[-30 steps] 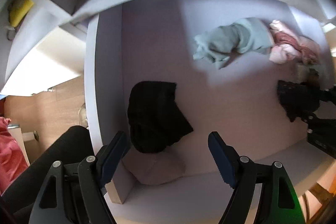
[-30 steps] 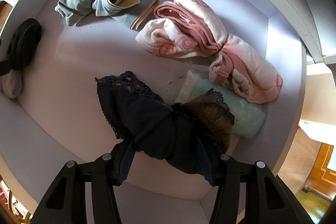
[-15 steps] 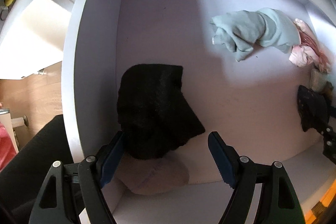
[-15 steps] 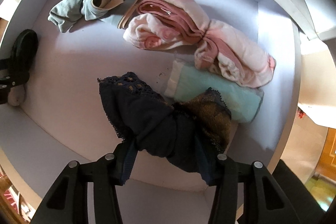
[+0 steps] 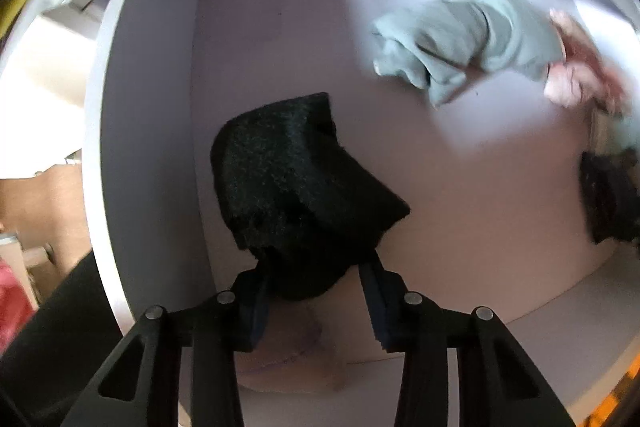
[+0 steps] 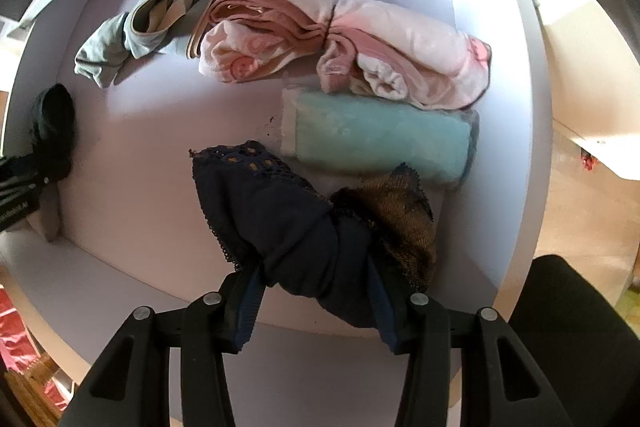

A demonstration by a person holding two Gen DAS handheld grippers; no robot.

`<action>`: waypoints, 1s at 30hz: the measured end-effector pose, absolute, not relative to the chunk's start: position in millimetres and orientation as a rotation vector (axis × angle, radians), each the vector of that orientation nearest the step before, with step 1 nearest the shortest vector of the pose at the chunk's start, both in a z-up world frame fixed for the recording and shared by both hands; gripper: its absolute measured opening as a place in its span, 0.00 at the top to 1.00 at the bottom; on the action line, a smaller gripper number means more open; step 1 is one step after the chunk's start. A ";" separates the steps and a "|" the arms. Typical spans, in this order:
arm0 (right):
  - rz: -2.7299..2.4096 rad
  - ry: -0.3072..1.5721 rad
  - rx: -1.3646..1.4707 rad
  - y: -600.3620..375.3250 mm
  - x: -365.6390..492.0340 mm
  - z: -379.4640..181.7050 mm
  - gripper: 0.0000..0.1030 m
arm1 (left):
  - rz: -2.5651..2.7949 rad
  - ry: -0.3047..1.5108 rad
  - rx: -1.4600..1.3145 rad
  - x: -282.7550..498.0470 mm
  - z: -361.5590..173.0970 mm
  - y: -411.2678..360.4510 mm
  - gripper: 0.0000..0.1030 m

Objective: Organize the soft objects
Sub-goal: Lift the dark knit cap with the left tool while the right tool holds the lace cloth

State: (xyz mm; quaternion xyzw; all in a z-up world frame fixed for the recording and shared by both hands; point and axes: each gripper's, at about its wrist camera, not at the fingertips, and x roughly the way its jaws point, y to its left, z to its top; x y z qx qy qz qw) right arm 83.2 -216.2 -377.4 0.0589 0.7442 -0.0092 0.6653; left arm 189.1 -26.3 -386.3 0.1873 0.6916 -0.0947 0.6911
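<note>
- The left claw [image 5: 316,291] has just been closing, and its jaws now pinch the near end of the black fleece piece [image 5: 296,187], which a second ago lay free between them.
- The piece lies by the left wall of the white drawer [image 5: 148,131].
- The right claw [image 6: 316,291] grips the navy lace garment [image 6: 280,223], beside the mint roll [image 6: 380,139].
- Both pieces look ready to be repositioned.
</note>
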 end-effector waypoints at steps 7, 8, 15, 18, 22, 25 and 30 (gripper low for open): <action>-0.031 1.689 0.151 -236.5 85.8 -378.2 0.54 | -0.202 1.537 0.367 190.9 -385.1 -24.7 0.54; -0.035 1.691 0.151 -233.9 86.3 -381.7 0.54 | -0.197 1.537 0.355 186.8 -384.8 -17.2 0.52; -0.058 1.687 0.165 -246.9 82.4 -383.7 0.54 | -0.212 1.539 0.120 185.4 -371.8 26.6 0.30; -0.063 1.680 0.186 -253.9 86.5 -383.2 0.54 | -0.212 1.532 0.084 187.1 -368.6 36.0 0.30; -0.063 1.670 0.216 -256.9 90.5 -375.3 0.54 | -0.271 1.556 0.114 182.8 -374.1 28.2 0.47; -0.062 1.662 0.245 -263.2 91.5 -371.4 0.54 | -0.326 1.530 0.144 177.6 -369.2 20.9 0.51; -0.070 1.672 0.261 -269.0 93.7 -370.0 0.54 | -0.240 1.442 0.122 180.2 -347.9 34.4 0.09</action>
